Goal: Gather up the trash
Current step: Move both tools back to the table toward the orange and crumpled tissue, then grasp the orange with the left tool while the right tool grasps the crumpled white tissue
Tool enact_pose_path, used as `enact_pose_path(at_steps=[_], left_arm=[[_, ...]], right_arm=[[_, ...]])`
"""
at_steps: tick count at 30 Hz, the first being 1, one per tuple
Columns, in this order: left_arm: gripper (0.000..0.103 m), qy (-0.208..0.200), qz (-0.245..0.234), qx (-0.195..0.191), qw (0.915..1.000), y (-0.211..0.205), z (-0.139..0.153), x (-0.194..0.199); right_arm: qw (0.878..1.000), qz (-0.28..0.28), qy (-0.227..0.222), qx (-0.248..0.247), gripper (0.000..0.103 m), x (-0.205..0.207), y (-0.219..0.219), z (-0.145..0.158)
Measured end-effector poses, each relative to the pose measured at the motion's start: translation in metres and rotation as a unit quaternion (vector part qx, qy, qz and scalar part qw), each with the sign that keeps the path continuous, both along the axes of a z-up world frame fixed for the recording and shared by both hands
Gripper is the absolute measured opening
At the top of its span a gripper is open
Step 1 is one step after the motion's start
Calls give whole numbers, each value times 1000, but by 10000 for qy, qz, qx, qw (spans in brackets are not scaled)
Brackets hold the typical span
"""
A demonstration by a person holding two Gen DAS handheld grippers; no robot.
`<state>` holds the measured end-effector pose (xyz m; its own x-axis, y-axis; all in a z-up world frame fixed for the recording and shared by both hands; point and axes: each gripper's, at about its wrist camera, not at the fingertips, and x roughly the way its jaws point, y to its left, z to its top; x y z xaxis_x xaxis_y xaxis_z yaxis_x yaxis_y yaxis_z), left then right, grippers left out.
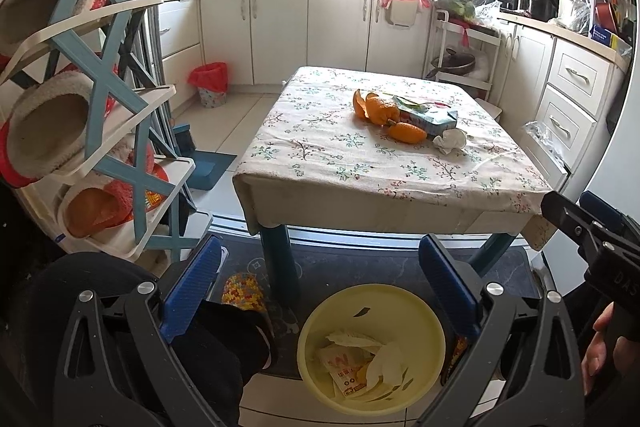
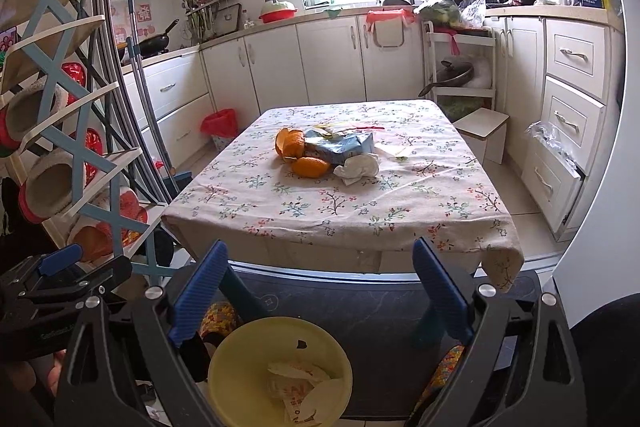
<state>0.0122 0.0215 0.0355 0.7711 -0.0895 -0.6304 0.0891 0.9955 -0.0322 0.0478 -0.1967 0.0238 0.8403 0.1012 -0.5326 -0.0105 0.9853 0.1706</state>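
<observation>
On the floral-cloth table (image 1: 320, 155) (image 2: 280, 203) lies a heap of trash: orange peels (image 1: 376, 107) (image 2: 290, 143), another peel piece (image 1: 408, 133) (image 2: 310, 167), a crushed blue carton (image 1: 434, 117) (image 2: 348, 147) and a crumpled white tissue (image 1: 450, 141) (image 2: 358, 167). A yellow bin (image 1: 372, 351) (image 2: 248, 367) stands on the floor in front of the table, holding paper and wrappers. My left gripper (image 1: 320, 287) hangs open above the bin with nothing between its fingers. My right gripper (image 2: 320, 287) is open too, short of the table's near edge.
A shoe rack (image 1: 80, 87) (image 2: 60, 147) with slippers stands at the left. A red-lined bin (image 1: 210, 83) (image 2: 220, 127) sits by the cabinets. A broom and dustpan (image 1: 200, 163) lean left of the table. A dark mat (image 2: 360, 307) lies underfoot.
</observation>
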Motion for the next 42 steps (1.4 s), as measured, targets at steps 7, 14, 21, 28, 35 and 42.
enact_pose_path(at_steps=[7, 14, 21, 28, 35, 42], left_arm=[[95, -69, 14, -29, 10000, 1, 5, 2], [95, -350, 15, -48, 9994, 1, 25, 17], [95, -446, -9, -55, 9990, -3, 39, 48], [95, -383, -75, 24, 9992, -7, 46, 88], [95, -82, -71, -168, 9998, -13, 35, 126], [95, 259, -286, -241, 9990, -38, 17, 175]], right_arm=[[10000, 44, -8, 42, 90, 2, 1, 3], [9996, -15, 52, 270, 91, 13, -6, 7], [9993, 27, 108, 370, 91, 37, -16, 10], [9987, 80, 372, 337, 91, 88, -27, 6], [9964, 183, 765, 304, 91, 155, -33, -18], [9939, 188, 1064, 204, 83, 207, -38, -44]])
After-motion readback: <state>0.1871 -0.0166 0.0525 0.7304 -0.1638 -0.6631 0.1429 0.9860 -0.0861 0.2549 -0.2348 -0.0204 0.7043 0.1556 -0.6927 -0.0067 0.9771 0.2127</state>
